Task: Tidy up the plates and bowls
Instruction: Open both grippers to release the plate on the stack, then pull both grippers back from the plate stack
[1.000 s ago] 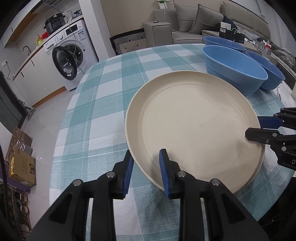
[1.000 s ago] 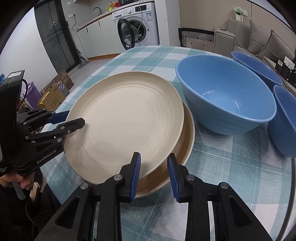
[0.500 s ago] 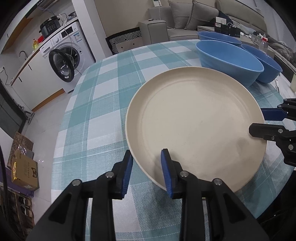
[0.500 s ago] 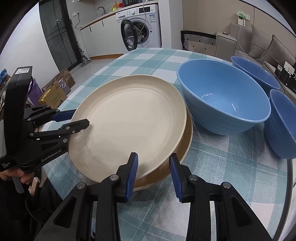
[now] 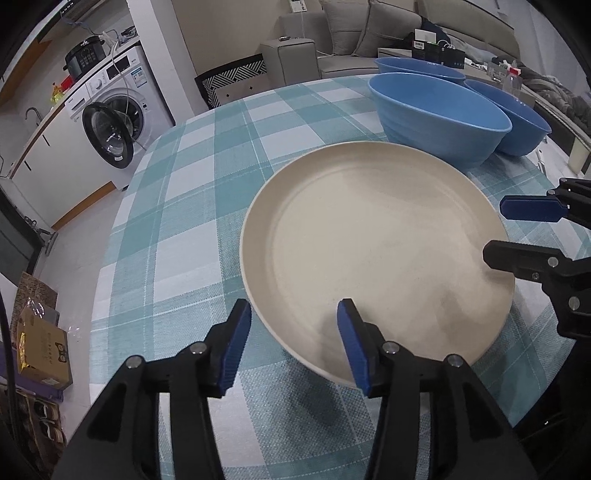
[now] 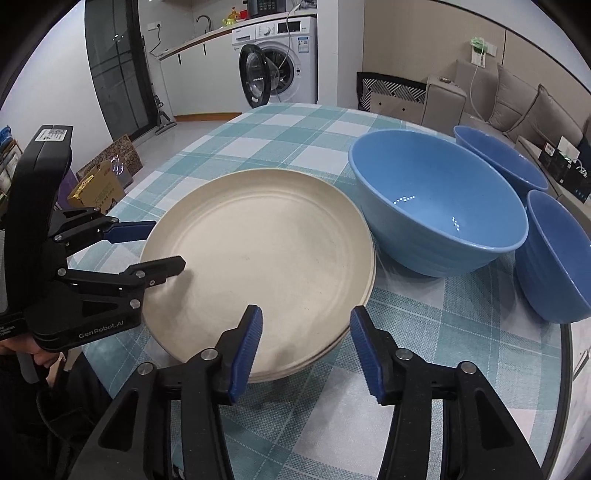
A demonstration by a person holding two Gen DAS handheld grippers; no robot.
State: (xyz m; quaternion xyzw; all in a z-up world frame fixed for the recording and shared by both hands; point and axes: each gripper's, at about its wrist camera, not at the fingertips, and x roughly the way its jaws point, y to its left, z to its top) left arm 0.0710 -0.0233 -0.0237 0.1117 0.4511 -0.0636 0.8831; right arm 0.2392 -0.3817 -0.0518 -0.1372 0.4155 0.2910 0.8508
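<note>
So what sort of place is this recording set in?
Most likely a small open-plan home: a white front-loading washing machine under a kitchen counter, a grey fabric sofa, and a table with a teal checked tablecloth.

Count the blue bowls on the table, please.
3. One big bowl stands beside the plates, one behind it, and one at the right table edge. None seems hidden.
</note>
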